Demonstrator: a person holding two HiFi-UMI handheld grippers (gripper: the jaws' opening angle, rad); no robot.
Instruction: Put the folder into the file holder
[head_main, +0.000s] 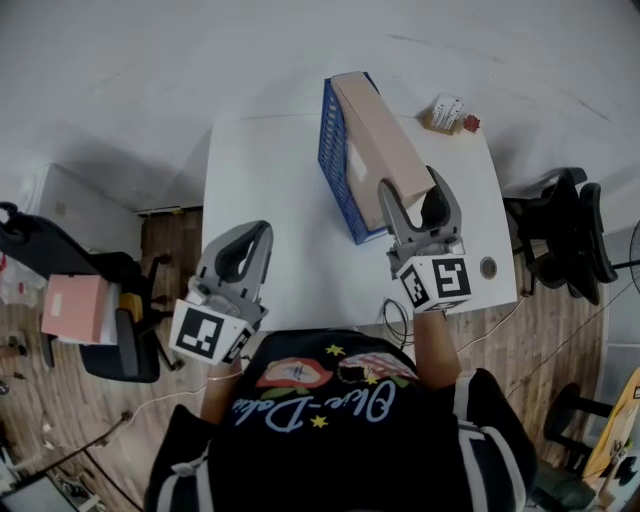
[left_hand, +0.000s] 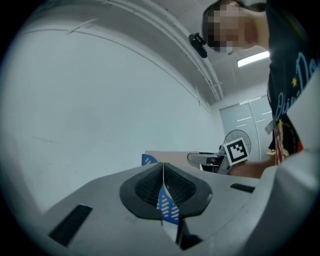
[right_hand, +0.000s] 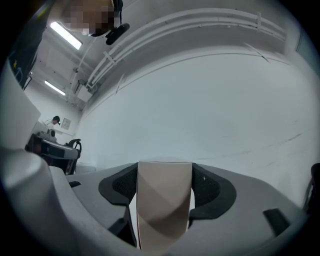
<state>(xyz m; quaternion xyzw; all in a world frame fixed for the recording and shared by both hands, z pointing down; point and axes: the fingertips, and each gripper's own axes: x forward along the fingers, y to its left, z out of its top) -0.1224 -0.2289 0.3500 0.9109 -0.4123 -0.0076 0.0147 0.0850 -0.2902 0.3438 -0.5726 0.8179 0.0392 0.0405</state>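
Observation:
A beige folder (head_main: 375, 140) lies tilted in the blue mesh file holder (head_main: 335, 160) at the back middle of the white table (head_main: 270, 190). My right gripper (head_main: 415, 190) is at the folder's near end, shut on it. In the right gripper view the folder (right_hand: 162, 210) fills the gap between the pads (right_hand: 122, 187). My left gripper (head_main: 255, 235) hovers over the table's front left, apart from the holder. Its jaws are shut and hold nothing (left_hand: 163, 172). In the left gripper view the blue holder (left_hand: 149, 160) shows beyond them.
Small items (head_main: 450, 113) sit at the table's back right corner. A round cable hole (head_main: 488, 267) is near the front right. Black chairs (head_main: 565, 235) stand to the right. An office chair (head_main: 110, 300) with a pink box (head_main: 72, 308) stands to the left.

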